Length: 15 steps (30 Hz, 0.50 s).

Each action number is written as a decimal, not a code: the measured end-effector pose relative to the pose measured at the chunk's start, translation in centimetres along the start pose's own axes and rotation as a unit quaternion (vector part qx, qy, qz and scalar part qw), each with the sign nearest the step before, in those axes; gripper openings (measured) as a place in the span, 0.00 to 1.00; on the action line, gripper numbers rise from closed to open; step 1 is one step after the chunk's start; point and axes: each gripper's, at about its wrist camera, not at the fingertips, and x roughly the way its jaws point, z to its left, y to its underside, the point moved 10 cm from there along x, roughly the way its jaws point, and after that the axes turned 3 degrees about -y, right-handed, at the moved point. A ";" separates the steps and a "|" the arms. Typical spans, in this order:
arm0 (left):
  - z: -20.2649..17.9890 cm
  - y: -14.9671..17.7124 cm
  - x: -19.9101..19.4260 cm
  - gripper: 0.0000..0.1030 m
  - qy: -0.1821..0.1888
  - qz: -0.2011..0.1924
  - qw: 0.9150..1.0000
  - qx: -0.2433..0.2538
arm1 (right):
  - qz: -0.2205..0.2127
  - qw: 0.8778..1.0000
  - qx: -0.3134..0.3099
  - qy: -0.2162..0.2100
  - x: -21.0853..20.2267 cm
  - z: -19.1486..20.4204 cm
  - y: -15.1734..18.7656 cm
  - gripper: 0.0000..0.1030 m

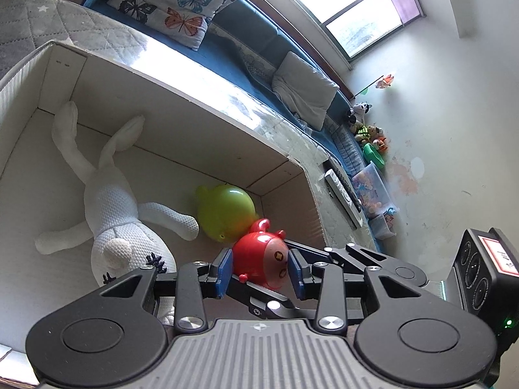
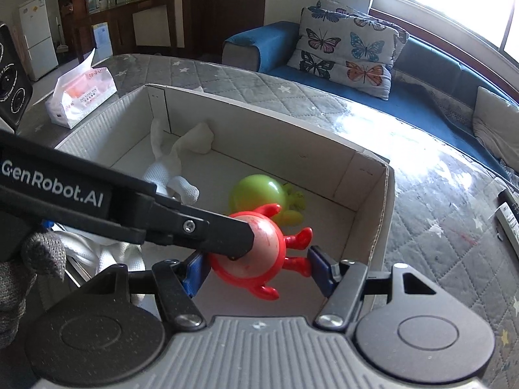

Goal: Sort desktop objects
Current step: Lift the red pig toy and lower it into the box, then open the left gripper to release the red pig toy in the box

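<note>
A red round toy figure (image 1: 259, 259) (image 2: 256, 259) hangs over the near right corner of a white cardboard box (image 1: 194, 87) (image 2: 259, 110). My left gripper (image 1: 260, 270) has its blue pads pressed on both sides of the toy. In the right wrist view its black finger (image 2: 227, 230) lies across the toy's top. My right gripper (image 2: 258, 269) also flanks the toy, one pad on its body and the other against a foot. Inside the box lie a white plush rabbit (image 1: 113, 220) (image 2: 168, 168) and a green round toy (image 1: 223, 210) (image 2: 259, 191).
The box stands on a grey quilted star-patterned table cover (image 2: 421, 194). A tissue pack (image 2: 81, 97) sits beyond its far left corner, and remote controls (image 1: 343, 194) (image 2: 509, 223) lie to the right. A blue sofa with a butterfly pillow (image 2: 347, 45) runs behind. A gloved hand (image 2: 32, 259) shows at left.
</note>
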 end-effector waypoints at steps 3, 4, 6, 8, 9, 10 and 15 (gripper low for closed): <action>-0.2 0.1 0.0 0.38 -0.005 -0.002 1.000 0.004 | -0.002 1.000 0.000 0.003 -0.1 0.0 0.0 0.65; -0.1 0.1 0.0 0.38 -0.006 -0.002 1.000 0.005 | -0.004 1.000 -0.001 0.004 -0.2 0.0 -0.1 0.65; -0.1 0.1 0.0 0.38 -0.008 -0.001 1.000 0.005 | -0.006 1.000 -0.003 0.005 -0.3 0.0 -0.1 0.65; -0.1 0.1 -0.1 0.38 -0.010 -0.001 1.000 0.006 | -0.009 1.000 0.000 0.004 -0.5 0.0 -0.1 0.65; -0.1 0.1 0.0 0.38 -0.013 -0.001 1.000 0.006 | -0.010 1.000 0.000 0.004 -0.5 -0.1 -0.1 0.65; -0.1 0.1 0.1 0.38 -0.014 0.000 1.000 0.006 | -0.011 1.000 0.000 0.003 -0.6 -0.1 -0.1 0.65; -0.2 0.1 0.3 0.38 -0.019 0.000 1.000 0.007 | -0.013 1.000 -0.003 0.008 -0.9 -0.1 -0.1 0.66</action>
